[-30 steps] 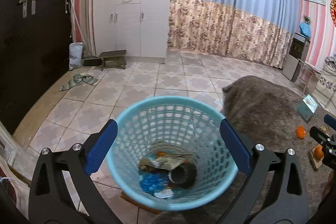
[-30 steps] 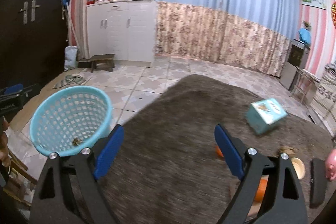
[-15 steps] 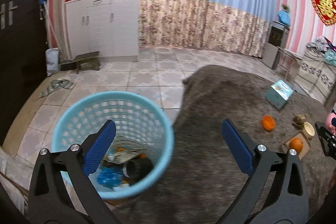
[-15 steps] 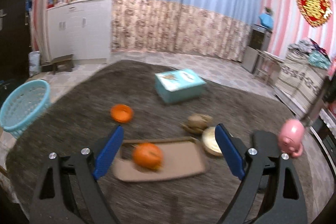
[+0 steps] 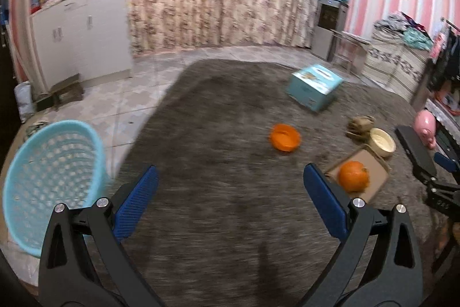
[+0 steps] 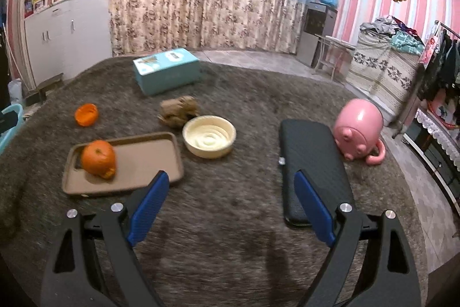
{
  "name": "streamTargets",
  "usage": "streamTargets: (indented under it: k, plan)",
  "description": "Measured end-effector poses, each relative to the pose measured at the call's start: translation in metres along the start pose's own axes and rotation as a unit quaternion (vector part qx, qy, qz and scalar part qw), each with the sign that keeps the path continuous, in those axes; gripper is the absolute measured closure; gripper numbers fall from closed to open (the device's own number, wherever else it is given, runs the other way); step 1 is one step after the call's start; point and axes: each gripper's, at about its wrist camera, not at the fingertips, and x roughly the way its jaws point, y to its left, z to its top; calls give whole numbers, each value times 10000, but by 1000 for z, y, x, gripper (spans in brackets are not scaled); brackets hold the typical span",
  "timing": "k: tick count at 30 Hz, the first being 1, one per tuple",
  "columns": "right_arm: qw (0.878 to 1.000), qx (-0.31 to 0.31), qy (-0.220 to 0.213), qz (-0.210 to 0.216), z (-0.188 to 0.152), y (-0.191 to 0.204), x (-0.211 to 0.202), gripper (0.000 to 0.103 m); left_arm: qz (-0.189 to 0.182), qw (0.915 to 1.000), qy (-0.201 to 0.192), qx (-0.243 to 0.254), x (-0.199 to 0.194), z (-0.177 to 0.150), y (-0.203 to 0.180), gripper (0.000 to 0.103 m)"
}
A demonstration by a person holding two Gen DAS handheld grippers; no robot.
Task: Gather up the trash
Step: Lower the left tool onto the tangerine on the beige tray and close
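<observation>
A light-blue mesh basket (image 5: 49, 180) stands on the tiled floor at the left edge of the grey rug (image 5: 230, 134). On the rug lie an orange peel (image 6: 86, 114), a crumpled brown wad (image 6: 178, 110), and an orange (image 6: 98, 158) on a tan tray (image 6: 149, 157). My left gripper (image 5: 230, 200) hovers open over bare rug, right of the basket, nothing between its blue pads. My right gripper (image 6: 230, 203) is open too, above the rug in front of the tray and a cream bowl (image 6: 209, 135). The right gripper also shows at the left wrist view's far right edge (image 5: 444, 180).
A teal box (image 6: 166, 69) lies at the rug's far side. A black flat case (image 6: 312, 163) and a pink pig figure (image 6: 359, 128) sit to the right. White cabinets (image 5: 80, 30), a small stool (image 5: 63, 92) and curtains line the back wall.
Both grippers swung to the right, away from the basket and over the rug. The basket slid from the centre to the left edge of the left wrist view; tray, bowl and pig came into the right wrist view.
</observation>
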Motion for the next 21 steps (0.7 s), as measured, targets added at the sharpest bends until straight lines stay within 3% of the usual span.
streamTargets:
  k: [9, 14, 19, 21]
  plan:
    - [9988, 477, 32, -144, -12, -41, 4, 16, -382, 9971, 226, 617, 19, -11, -81, 6]
    - [9978, 652, 51, -143, -15, -53, 7, 16, -592, 9957, 403, 592, 32, -12, -104, 7]
    - [9972, 726, 49, -152, -17, -59, 9, 16, -749, 9919, 763, 684, 56, -18, -125, 33]
    - [9970, 759, 70, -145, -17, -61, 11, 16, -715, 9913, 870, 682, 64, -20, -129, 33]
